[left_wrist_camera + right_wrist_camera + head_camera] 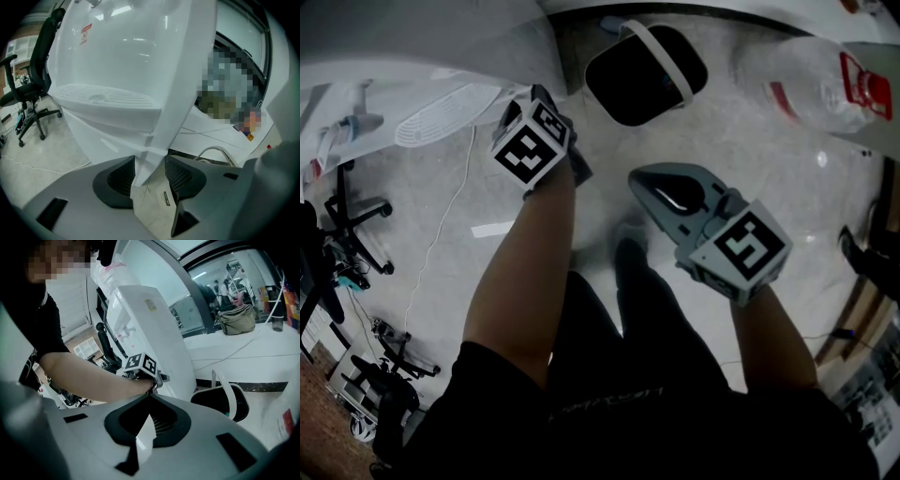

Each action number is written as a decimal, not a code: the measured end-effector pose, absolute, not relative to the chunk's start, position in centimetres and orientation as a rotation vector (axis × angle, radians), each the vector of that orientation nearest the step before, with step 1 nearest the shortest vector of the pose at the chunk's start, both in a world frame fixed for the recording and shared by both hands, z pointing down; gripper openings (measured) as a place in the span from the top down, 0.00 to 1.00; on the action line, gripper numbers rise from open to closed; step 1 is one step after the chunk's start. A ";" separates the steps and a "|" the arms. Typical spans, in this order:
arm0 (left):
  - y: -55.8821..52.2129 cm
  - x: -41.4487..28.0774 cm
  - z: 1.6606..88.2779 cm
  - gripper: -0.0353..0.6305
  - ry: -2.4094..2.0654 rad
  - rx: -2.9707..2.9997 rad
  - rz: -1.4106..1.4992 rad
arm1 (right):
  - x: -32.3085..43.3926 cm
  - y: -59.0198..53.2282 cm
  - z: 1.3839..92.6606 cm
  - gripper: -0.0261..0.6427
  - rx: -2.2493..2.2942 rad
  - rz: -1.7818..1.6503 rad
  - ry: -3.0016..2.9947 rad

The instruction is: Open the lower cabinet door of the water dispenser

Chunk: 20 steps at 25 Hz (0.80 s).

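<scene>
The white water dispenser (122,61) stands right in front of my left gripper (151,171), its drip tray (108,98) just above the jaws. A white vertical edge (159,126) of its lower front runs down between the open jaws. It lies against the left pad, and a gap shows beside the right pad. In the head view the left gripper (546,111) is up against the dispenser (422,37). My right gripper (649,183) hangs apart to the right over the floor, shut and empty. In the right gripper view its jaws (150,401) point at the left gripper (157,376) and the dispenser (154,329).
A black bin with a white handle (645,70) stands on the floor ahead. A large clear water bottle (820,84) lies at the right. Office chairs (347,216) and a floor cable (441,244) are at the left. A bag (236,319) sits on a white counter.
</scene>
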<state>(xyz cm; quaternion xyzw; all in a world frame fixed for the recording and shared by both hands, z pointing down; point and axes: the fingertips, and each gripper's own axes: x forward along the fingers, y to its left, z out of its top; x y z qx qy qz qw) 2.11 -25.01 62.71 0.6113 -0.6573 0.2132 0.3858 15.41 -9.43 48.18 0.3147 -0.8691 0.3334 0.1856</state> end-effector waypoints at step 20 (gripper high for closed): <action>-19.6 0.4 62.9 0.65 -1.623 1.629 0.713 | 12.7 -6.9 47.7 0.94 0.846 0.958 -2.449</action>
